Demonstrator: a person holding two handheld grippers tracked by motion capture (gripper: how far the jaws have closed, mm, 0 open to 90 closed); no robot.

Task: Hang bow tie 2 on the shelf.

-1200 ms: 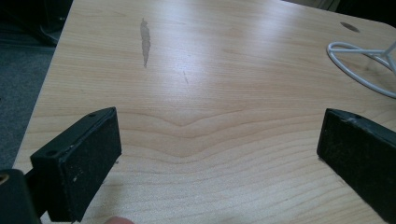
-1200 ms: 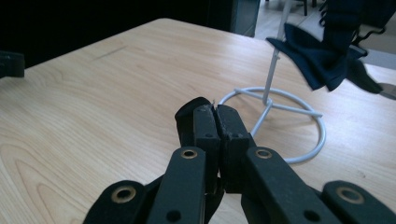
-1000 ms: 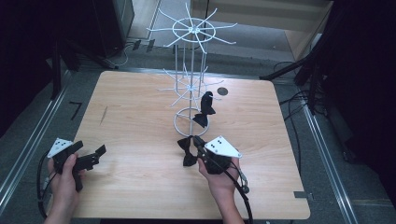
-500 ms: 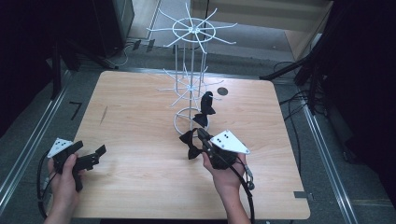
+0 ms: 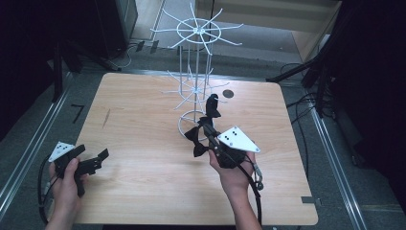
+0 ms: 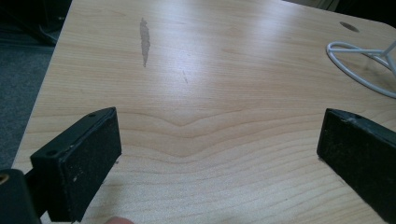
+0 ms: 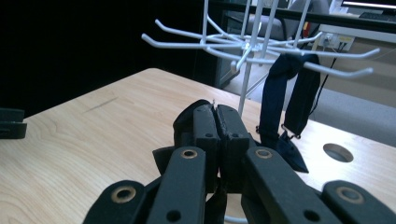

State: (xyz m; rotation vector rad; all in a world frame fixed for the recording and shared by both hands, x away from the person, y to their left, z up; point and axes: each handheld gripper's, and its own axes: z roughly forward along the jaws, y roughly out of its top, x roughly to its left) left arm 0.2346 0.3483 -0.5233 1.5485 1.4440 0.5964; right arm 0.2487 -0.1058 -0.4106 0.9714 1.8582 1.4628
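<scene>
A white wire rack [image 5: 196,33] with hooked arms stands at the table's far middle. A black bow tie [image 5: 211,106] hangs by its strap from a lower arm [image 7: 336,70]; in the right gripper view this hanging bow tie [image 7: 285,93] is just beyond the jaws. My right gripper [image 5: 207,127] is shut on a second black bow tie [image 5: 196,141], held off the table beside the rack's base ring [image 5: 182,125]. Its jaws [image 7: 215,109] press together with dark fabric [image 7: 184,123] bulging to their left. My left gripper [image 5: 91,153] rests low at the front left, open and empty [image 6: 219,140].
The wooden table [image 5: 143,110] has a round cable hole [image 5: 228,94] behind the rack and a dark scuff [image 6: 144,39] on its left part. A metal rail [image 5: 28,153] runs along the floor to the left. The rack's base ring [image 6: 359,56] lies ahead of the left gripper.
The right gripper has risen with the bow tie and edged toward the rack. The left gripper has stayed in place.
</scene>
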